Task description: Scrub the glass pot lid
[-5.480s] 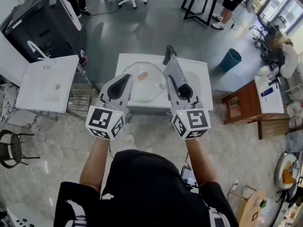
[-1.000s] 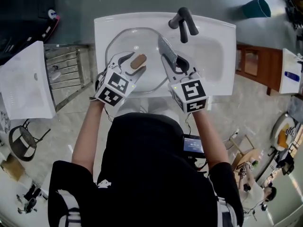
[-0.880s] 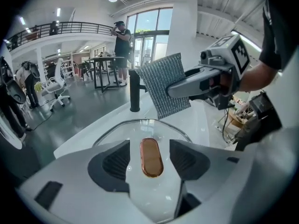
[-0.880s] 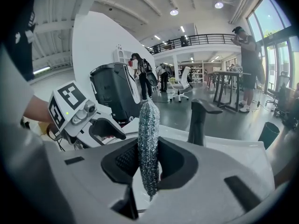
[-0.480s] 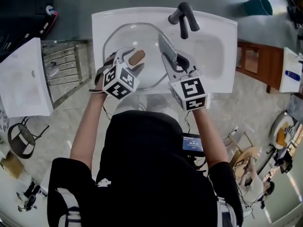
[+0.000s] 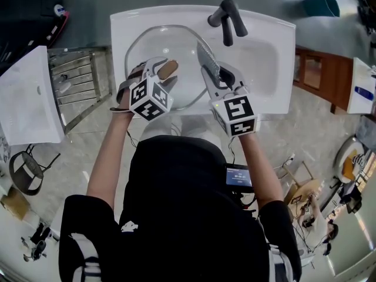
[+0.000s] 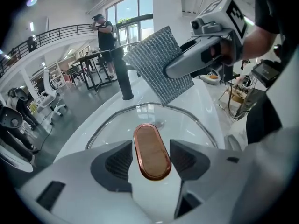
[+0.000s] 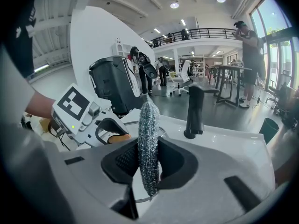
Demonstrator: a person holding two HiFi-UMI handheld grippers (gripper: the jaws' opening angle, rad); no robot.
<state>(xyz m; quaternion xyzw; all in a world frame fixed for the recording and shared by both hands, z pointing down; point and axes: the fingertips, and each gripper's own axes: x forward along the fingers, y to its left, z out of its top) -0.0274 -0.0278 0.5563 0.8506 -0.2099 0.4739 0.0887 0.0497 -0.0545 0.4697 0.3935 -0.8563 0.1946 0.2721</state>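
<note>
The glass pot lid [image 6: 154, 47] lies in the white sink basin [image 6: 267, 57], its brown oval knob [image 6: 168, 69] facing up. My left gripper [image 6: 164, 74] is open around that knob [image 7: 151, 150], with a narrow gap showing between each pad and the knob. The lid's steel rim [image 7: 188, 114] curves just beyond it. My right gripper [image 6: 212, 80] is shut on a grey steel-mesh scrubbing pad [image 6: 207, 59], which it holds on edge above the lid's right side. That pad [image 8: 148, 141] stands upright between the right gripper's pads.
A black faucet [image 6: 227, 20] stands at the back of the sink, just beyond the pad. Another white basin [image 6: 29, 98] and a metal rack [image 6: 82, 81] are to the left. A wooden cabinet [image 6: 320, 75] is to the right. People stand far off in the hall.
Both grippers came from short of the sink to over the lid. In the last second the left gripper shifted slightly forward around the knob; the right one kept hold of the pad.
</note>
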